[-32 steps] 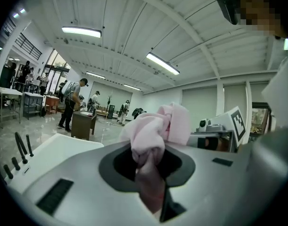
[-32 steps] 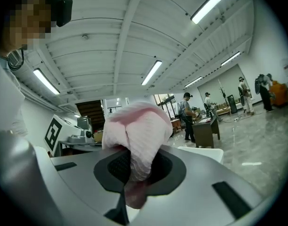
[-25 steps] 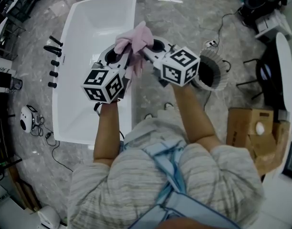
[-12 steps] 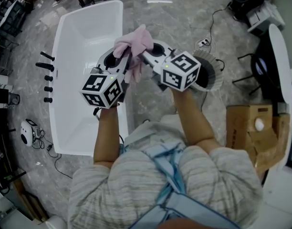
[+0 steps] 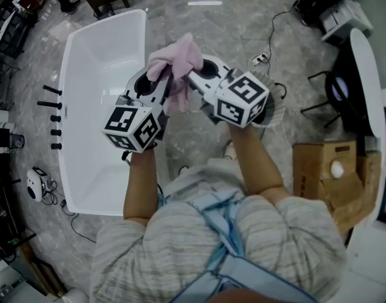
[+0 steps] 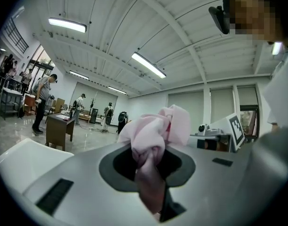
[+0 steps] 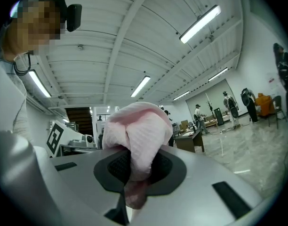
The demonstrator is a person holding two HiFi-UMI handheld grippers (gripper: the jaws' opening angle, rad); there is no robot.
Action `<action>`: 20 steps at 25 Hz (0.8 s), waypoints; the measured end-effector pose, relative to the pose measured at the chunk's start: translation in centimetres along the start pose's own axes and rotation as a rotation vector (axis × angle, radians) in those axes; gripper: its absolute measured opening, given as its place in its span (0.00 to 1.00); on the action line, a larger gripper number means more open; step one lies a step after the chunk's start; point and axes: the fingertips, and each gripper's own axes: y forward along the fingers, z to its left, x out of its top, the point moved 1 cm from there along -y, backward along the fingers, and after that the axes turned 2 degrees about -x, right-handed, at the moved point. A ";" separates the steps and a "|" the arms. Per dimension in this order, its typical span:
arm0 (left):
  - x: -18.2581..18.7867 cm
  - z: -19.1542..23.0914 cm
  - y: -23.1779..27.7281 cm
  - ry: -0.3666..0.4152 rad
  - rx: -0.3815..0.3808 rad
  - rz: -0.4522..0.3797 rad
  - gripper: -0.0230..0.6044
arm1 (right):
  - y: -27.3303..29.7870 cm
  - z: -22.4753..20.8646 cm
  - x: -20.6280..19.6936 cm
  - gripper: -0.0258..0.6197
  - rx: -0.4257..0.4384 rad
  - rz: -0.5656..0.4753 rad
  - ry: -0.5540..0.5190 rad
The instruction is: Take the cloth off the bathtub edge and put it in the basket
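**Left gripper** [image 6: 151, 185]: jaws narrow, pinched on a fold of the cloth [image 6: 156, 131]. The pink fabric bunches just above and ahead of the jaw tips. A tail of it runs down between them.

**Right gripper** [image 7: 133, 185]: jaws likewise narrow and closed on the same cloth. It mounds over the tips and hangs a little below them.

**Cloth:** one pink bundle, held in the air by both pairs of jaws, which meet nose to nose beneath it. It is off the bathtub and not in the basket.

**Bathtub** [image 5: 72, 106]: white, to the left of the left gripper's jaws. Its right rim passes under that gripper's body.

**Basket** [image 5: 278, 106]: on the floor [image 5: 199, 24], to the right of the right gripper's jaws. Most of it is covered by that gripper's marker cube [image 5: 242, 100], and only a strip of ruffled rim shows.

**Cardboard box** [image 5: 332, 175]: open, well to the right of both grippers.

**Change from a second ago:**
- Both grips are unchanged.
- The cloth then hung over the tub's right rim. Now it and both jaw tips sit mostly over the grey floor just right of that rim.
- The tub lies further left in the head view.
- The basket's dark opening then showed beside the right cube. Now the cube overlaps it.
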 end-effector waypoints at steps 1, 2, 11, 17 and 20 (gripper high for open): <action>0.5 -0.6 0.7 0.004 -0.002 -0.008 0.17 | -0.5 -0.6 0.7 0.12 0.002 -0.009 -0.004; 1.0 -1.2 1.6 0.009 -0.005 -0.016 0.17 | -1.1 -1.3 1.4 0.12 0.005 -0.018 -0.008; 6.1 -7.7 10.1 0.087 -0.069 -0.086 0.17 | -7.5 -7.9 8.7 0.12 -0.011 -0.100 -0.071; 9.5 -12.5 16.1 0.133 -0.154 -0.125 0.17 | -12.3 -12.7 13.5 0.12 -0.076 -0.174 -0.106; 11.2 -15.2 18.8 0.138 -0.201 -0.153 0.17 | -15.0 -14.7 16.0 0.12 -0.115 -0.208 -0.133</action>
